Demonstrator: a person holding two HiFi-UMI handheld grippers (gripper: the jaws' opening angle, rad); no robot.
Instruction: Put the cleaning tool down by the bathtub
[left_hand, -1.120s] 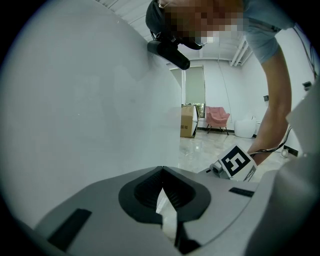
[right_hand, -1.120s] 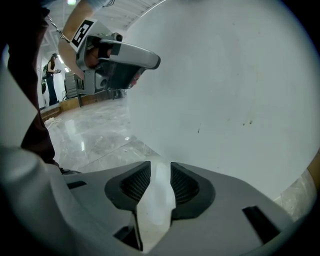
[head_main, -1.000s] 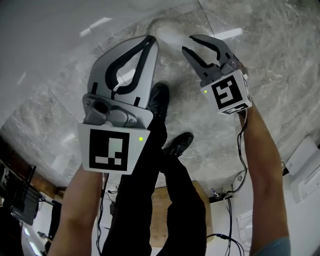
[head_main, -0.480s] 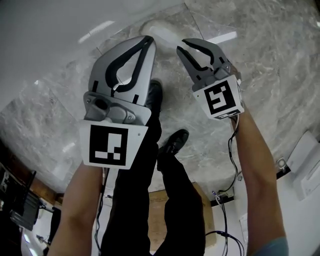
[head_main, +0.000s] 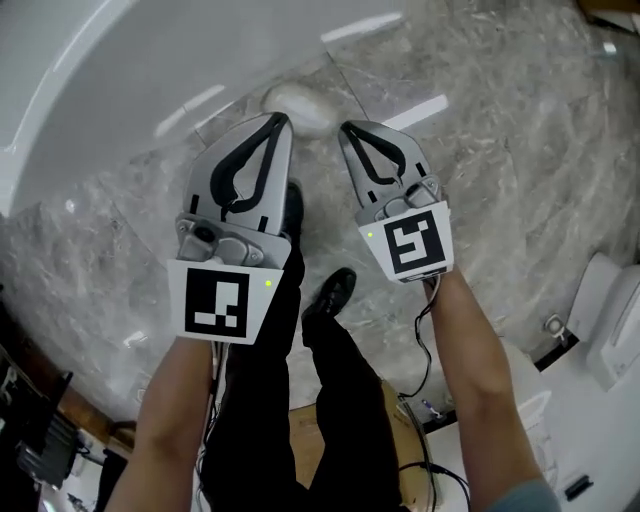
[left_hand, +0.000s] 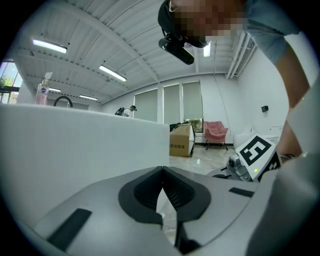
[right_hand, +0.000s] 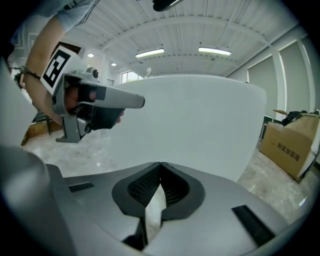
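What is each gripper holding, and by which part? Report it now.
Nothing is held. The left gripper and the right gripper both have their jaws shut tip to tip, with only an empty gap behind the tips.

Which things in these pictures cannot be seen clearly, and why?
- Pale oval thing on the floor, head view: blurred, partly behind the left gripper; what it is, unclear.
- Bathtub inside: cut off by the head view's edge; gripper views show only its wall.
- Cardboard box print, left gripper view: too small.

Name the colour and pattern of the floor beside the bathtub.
The floor is grey, veined marble, seen best in the head view.
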